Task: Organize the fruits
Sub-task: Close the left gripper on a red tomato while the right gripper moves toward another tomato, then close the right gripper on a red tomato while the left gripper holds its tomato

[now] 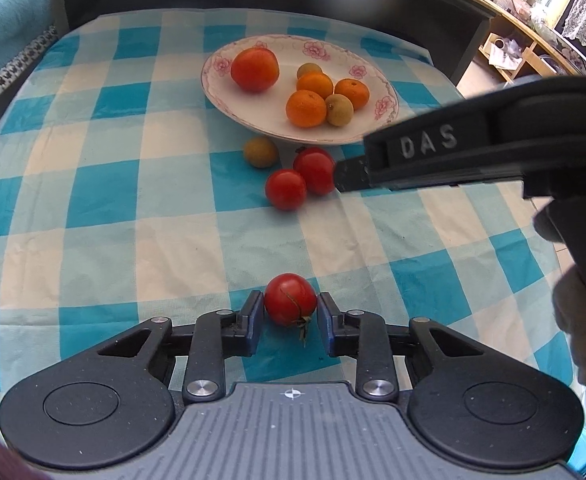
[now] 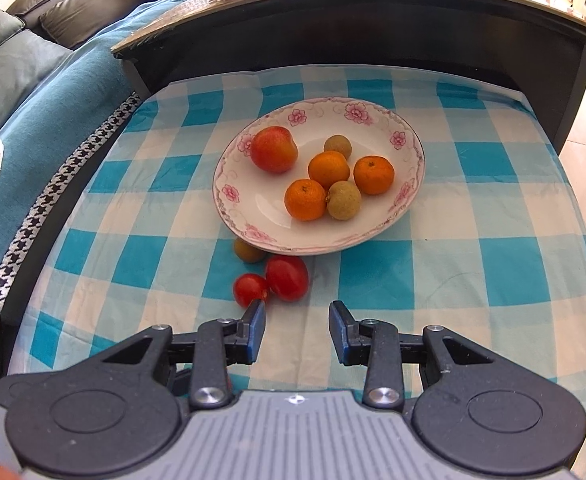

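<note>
Low in the left view, the left gripper (image 1: pixel 289 314) clamps a tomato (image 1: pixel 290 299); squeezing could split it. The right gripper (image 2: pixel 297 330), open, might nudge two tomatoes (image 2: pixel 287 278) below the plate (image 2: pixel 237 216).

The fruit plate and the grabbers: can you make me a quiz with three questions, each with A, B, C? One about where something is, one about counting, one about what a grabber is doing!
1. Where is the small tan fruit that is off the plate?
A. On the cloth by the plate's near rim
B. On the sofa
C. Between the right gripper's fingers

2. How many orange citrus fruits lie on the plate?
A. One
B. Three
C. Six

3. What is the left gripper doing?
A. Holding a spoon
B. Holding nothing
C. Holding a red tomato

Answers:
1 A: the tan fruit sits on the checked cloth against the plate.
2 B: three oranges show there.
3 C: the left gripper has its fingers on both sides of a tomato; the right gripper is open.
</note>
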`<state>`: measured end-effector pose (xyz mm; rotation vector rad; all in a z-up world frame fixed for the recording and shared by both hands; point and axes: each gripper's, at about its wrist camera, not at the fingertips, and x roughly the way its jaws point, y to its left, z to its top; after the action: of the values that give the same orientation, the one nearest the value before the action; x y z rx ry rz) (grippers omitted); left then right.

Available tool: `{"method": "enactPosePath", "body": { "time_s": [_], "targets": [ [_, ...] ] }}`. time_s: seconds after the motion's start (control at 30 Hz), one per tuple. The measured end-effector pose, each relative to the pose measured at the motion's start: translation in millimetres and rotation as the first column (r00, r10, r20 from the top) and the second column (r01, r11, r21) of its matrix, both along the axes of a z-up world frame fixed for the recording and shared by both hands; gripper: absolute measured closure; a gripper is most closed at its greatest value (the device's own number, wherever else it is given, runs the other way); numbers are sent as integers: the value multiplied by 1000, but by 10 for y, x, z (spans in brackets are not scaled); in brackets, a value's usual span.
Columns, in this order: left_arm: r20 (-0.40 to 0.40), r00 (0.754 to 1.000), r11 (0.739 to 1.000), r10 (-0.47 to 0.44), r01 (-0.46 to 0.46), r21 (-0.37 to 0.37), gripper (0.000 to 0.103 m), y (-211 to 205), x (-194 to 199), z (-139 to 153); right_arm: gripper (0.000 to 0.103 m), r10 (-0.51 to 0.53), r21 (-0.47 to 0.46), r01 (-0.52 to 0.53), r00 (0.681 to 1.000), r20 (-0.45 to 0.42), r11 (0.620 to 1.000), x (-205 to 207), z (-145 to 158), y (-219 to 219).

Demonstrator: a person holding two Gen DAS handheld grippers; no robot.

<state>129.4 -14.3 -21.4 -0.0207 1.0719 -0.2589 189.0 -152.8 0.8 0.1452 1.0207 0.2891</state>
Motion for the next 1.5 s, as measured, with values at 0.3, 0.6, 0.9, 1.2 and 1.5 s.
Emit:
{"method": "enactPosePath", "body": {
  "time_s": [0.3,0.6,0.9,1.2,1.5],
  "targets": [
    [-7,1000,1000,-15,14,-24,65,9,-14,-33,66,-14,52,14,1000,0,999,184,-124,54],
    [-12,999,999,-32,31,-34,64,-1,-26,-52,66,-14,80,15,1000,-4,997,309,-238,114],
    [-12,999,999,-36,35,-40,63,13,-13,-52,74,-28,98,30,999,-30,995,311,-265,18],
    [-16,999,998,-35,35,-45,60,8,-20,-49,82,-18,60,22,998,-55,998,207,-217,-64],
    [-17,999,998,-40,39,-57,55,14,-14,-57,77,-11,77,12,1000,-11,997,372,-193,66]
  ]
}}
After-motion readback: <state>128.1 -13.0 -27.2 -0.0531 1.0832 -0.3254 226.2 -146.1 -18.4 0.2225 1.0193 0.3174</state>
